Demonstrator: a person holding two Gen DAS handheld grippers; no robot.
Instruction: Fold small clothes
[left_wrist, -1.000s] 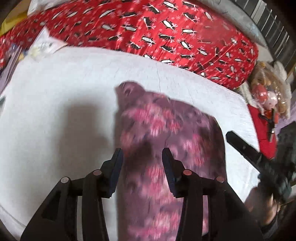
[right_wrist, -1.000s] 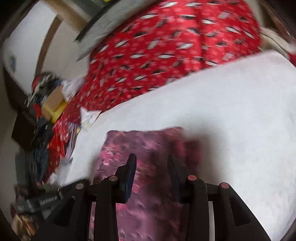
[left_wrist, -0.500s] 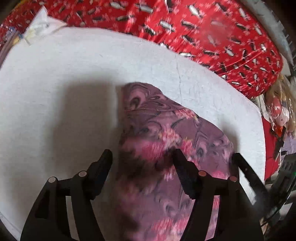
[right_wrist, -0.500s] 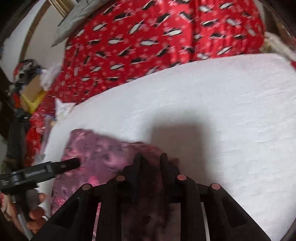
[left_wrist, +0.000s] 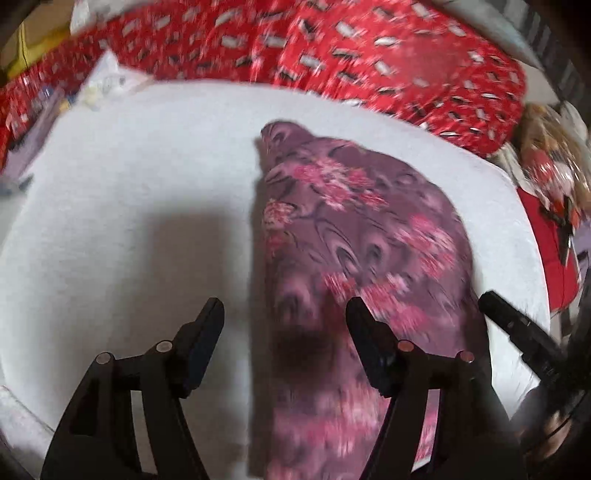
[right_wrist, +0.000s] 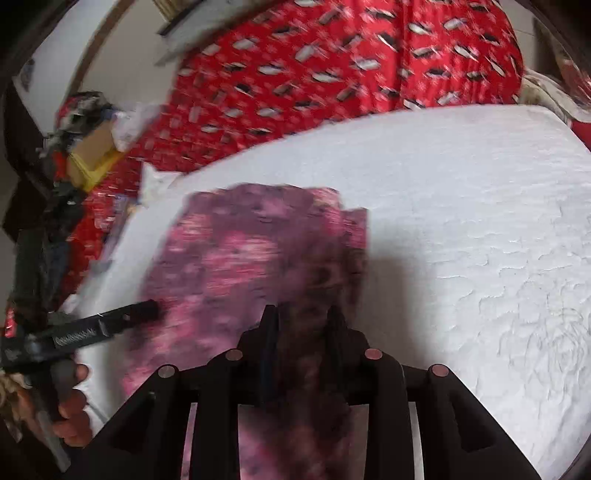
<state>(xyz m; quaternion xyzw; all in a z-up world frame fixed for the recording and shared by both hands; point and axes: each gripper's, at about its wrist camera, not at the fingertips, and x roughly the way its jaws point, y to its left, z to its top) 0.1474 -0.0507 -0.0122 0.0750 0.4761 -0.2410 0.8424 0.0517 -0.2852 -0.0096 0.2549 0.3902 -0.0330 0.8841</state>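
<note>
A purple garment with pink flowers (left_wrist: 354, 236) lies on a white padded surface (left_wrist: 129, 221). It also shows in the right wrist view (right_wrist: 236, 251). My left gripper (left_wrist: 284, 321) is wide open above the garment's left edge and holds nothing. My right gripper (right_wrist: 301, 325) is shut on a fold of the garment near its right side. The right gripper's finger shows at the right edge of the left wrist view (left_wrist: 513, 325). The left gripper's finger shows at the left of the right wrist view (right_wrist: 110, 321).
A red blanket with a penguin print (left_wrist: 332, 44) lies behind the white surface, and also shows in the right wrist view (right_wrist: 332, 62). Toys and clutter (left_wrist: 546, 162) sit at the right edge. A yellow box and clothes (right_wrist: 85, 155) lie at far left.
My left gripper has opened wider and shifted left off the cloth. My right gripper has closed on the garment and now holds a fold of it.
</note>
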